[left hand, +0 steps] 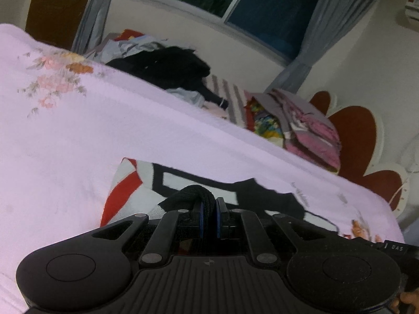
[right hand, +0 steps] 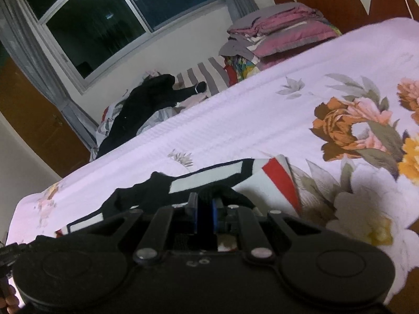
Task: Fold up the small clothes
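A small white garment (left hand: 146,183) with black and red stripes lies spread on the pink floral bedspread (left hand: 65,136). My left gripper (left hand: 208,210) is shut on a bunched black edge of the garment at its near side. In the right wrist view the same garment (right hand: 269,180) lies on the bedspread (right hand: 235,120). My right gripper (right hand: 205,209) is shut on its black edge too. The cloth under both grippers is hidden by their bodies.
A pile of dark and grey clothes (left hand: 167,62) lies at the far side of the bed; it also shows in the right wrist view (right hand: 141,107). A stack of folded pink and grey bedding (right hand: 277,31) sits by the headboard (left hand: 356,130). A window (right hand: 104,18) is behind.
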Action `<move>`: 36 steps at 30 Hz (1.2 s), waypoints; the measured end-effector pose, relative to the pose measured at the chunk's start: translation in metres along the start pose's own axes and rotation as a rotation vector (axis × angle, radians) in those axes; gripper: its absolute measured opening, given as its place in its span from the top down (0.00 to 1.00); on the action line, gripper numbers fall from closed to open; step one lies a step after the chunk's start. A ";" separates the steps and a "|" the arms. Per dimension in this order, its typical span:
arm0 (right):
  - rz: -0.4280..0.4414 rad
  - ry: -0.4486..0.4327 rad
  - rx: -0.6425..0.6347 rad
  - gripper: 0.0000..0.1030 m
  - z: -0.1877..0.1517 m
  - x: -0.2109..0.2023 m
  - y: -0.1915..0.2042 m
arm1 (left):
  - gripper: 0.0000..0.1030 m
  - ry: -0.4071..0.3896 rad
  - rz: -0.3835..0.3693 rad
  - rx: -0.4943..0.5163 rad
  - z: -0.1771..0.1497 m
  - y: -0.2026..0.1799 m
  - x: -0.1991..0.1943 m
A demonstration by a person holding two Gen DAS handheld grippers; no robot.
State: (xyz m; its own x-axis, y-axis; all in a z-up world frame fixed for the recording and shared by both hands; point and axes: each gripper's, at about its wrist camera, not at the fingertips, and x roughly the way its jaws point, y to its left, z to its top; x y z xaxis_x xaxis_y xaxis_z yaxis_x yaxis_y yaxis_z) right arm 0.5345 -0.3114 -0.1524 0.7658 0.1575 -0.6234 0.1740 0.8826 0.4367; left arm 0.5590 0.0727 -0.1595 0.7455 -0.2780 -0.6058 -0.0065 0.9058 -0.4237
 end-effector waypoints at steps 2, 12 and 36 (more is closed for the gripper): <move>-0.002 0.025 0.019 0.90 0.001 0.012 -0.005 | 0.92 0.030 0.018 -0.015 0.000 0.003 0.013; -0.016 0.009 0.011 0.80 0.007 0.029 -0.009 | 0.83 0.093 0.028 -0.073 0.006 0.008 0.036; -0.056 0.068 -0.211 0.67 0.006 0.048 0.004 | 0.63 0.062 0.188 0.231 -0.012 -0.008 0.039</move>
State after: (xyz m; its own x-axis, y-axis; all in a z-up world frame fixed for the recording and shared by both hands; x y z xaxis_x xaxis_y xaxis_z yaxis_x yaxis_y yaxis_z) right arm 0.5762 -0.3029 -0.1767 0.7137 0.1292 -0.6884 0.0762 0.9627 0.2597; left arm 0.5798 0.0511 -0.1883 0.7036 -0.1113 -0.7019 0.0170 0.9900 -0.1400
